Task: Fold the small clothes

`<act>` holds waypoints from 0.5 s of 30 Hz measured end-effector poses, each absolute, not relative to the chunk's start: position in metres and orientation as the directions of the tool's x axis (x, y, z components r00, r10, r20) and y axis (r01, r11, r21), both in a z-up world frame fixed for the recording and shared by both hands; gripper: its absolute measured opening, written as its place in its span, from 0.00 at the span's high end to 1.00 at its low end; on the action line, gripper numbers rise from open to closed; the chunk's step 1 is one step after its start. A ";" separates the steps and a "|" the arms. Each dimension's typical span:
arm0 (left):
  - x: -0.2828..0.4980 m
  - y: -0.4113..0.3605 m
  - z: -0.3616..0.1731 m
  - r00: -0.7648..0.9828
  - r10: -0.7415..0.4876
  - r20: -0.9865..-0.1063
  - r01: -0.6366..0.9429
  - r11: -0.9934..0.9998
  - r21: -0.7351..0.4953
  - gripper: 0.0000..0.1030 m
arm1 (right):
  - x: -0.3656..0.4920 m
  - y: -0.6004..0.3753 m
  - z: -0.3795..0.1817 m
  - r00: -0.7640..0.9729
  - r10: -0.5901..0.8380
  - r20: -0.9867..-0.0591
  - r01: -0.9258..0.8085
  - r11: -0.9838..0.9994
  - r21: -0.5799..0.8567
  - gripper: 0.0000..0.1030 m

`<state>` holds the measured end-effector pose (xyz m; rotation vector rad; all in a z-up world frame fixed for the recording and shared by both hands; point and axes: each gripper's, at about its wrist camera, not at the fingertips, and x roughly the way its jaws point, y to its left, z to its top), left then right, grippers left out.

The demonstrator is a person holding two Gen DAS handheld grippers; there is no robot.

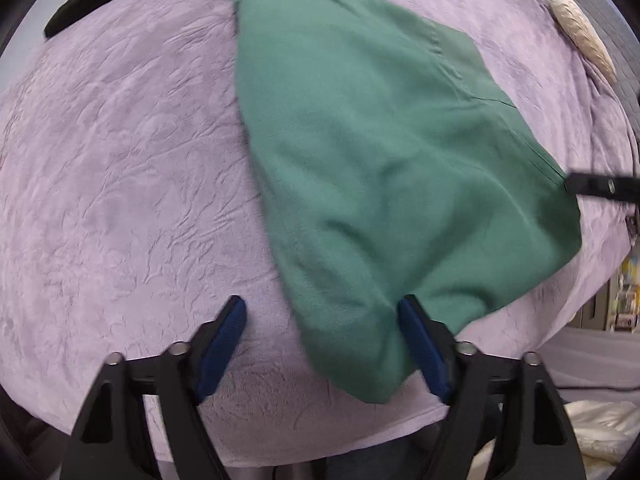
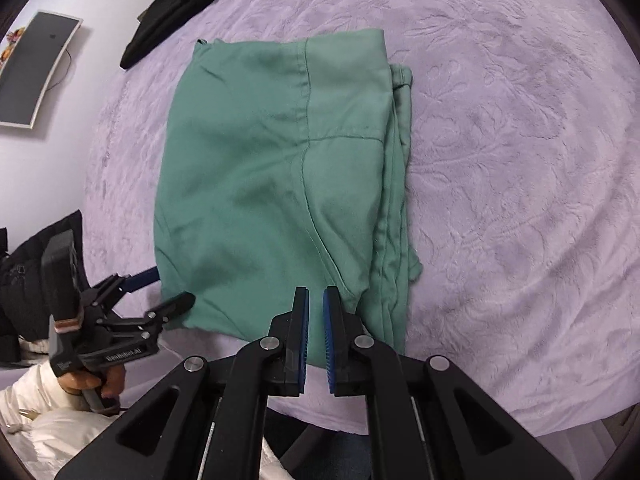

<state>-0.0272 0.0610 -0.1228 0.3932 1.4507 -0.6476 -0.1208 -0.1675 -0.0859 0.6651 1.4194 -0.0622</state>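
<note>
Straddling green garment (image 1: 384, 168), left gripper (image 1: 322, 314) gapes.

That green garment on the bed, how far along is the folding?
The green garment already lies doubled over on the purple bedspread. The left claw is open at one near corner; the right claw is nearly closed at the near edge. Further folding and the dark clothes remain.
</note>
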 end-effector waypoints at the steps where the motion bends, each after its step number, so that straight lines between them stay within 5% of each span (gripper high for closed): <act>1: -0.025 0.064 -0.125 -0.020 -0.176 -0.984 0.609 0.779 -0.151 0.20 | -0.123 -0.166 -0.088 0.165 0.329 -0.930 0.423 0.828 0.368 0.92; 3: -0.023 0.068 -0.126 -0.036 -0.183 -0.982 0.592 0.788 -0.169 0.20 | -0.125 -0.166 -0.092 0.142 0.320 -0.937 0.430 0.832 0.350 0.91; 5: -0.024 0.068 -0.126 -0.033 -0.181 -0.983 0.592 0.789 -0.165 0.20 | -0.124 -0.167 -0.096 0.124 0.318 -0.940 0.440 0.831 0.339 0.76; 7: -0.025 0.068 -0.125 -0.026 -0.175 -0.984 0.597 0.787 -0.156 0.20 | -0.123 -0.169 -0.097 0.117 0.310 -0.943 0.440 0.836 0.329 0.33; 8: -0.026 0.068 -0.125 -0.025 -0.174 -0.984 0.596 0.788 -0.154 0.20 | -0.123 -0.168 -0.095 0.121 0.291 -0.949 0.433 0.845 0.314 0.30; 12: -0.024 0.068 -0.126 -0.036 -0.173 -0.984 0.582 0.797 -0.161 0.20 | -0.120 -0.168 -0.092 0.126 0.277 -0.953 0.416 0.857 0.304 0.33; 14: -0.024 0.069 -0.127 -0.038 -0.173 -0.984 0.578 0.799 -0.163 0.20 | -0.121 -0.170 -0.099 0.118 0.293 -0.949 0.439 0.842 0.315 0.54; 15: -0.024 0.069 -0.127 -0.037 -0.172 -0.984 0.578 0.800 -0.162 0.20 | -0.124 -0.173 -0.103 0.114 0.305 -0.945 0.454 0.830 0.323 0.80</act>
